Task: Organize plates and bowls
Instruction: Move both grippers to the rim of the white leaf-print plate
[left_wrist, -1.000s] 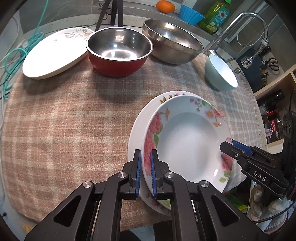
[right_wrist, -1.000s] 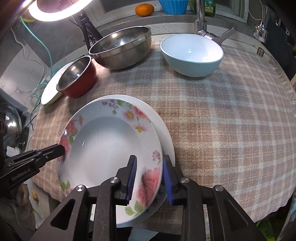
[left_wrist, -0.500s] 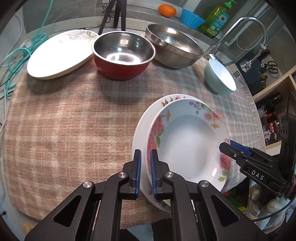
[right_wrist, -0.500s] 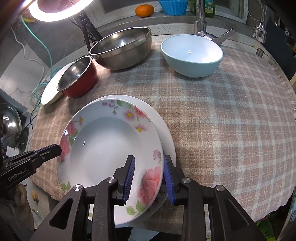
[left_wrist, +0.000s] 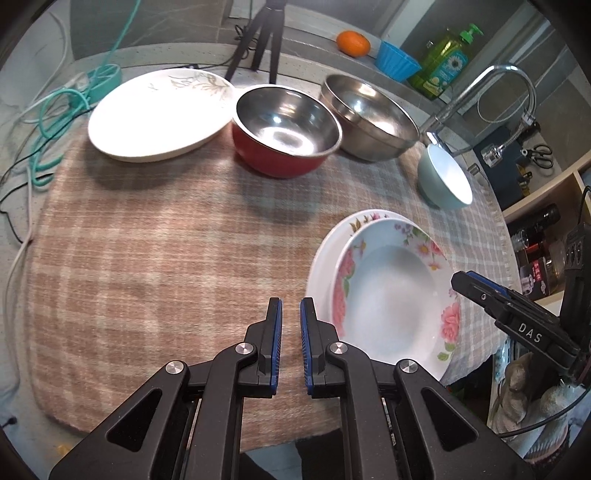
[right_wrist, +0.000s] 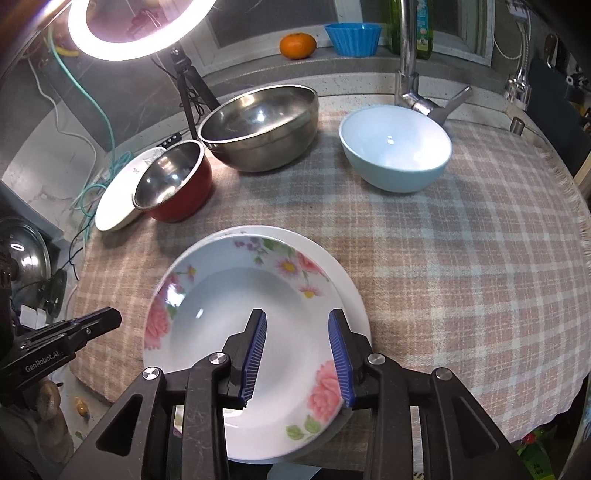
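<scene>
A flower-patterned deep plate (right_wrist: 236, 317) (left_wrist: 391, 295) lies on a white flat plate (right_wrist: 351, 288) (left_wrist: 321, 266) near the front edge of the checked tablecloth. My right gripper (right_wrist: 297, 321) hovers just over the deep plate's near rim. Its jaws are opening and the pads press on nothing. My left gripper (left_wrist: 291, 314) is shut and empty over bare cloth, just left of the two plates. At the back stand a white leaf-print plate (left_wrist: 159, 114), a red bowl (left_wrist: 284, 129), a steel bowl (left_wrist: 369, 114) and a light blue bowl (right_wrist: 395, 147).
A faucet (right_wrist: 410, 55) rises behind the light blue bowl. An orange (right_wrist: 297, 45), a blue cup (right_wrist: 352, 37) and a soap bottle (left_wrist: 447, 62) sit on the back ledge. A ring light (right_wrist: 140, 29) on a tripod and teal cables (left_wrist: 48, 122) are at the back left.
My left gripper has drawn away to the left from the plates' rim. My right gripper has lifted off the deep plate's rim and its jaws have widened.
</scene>
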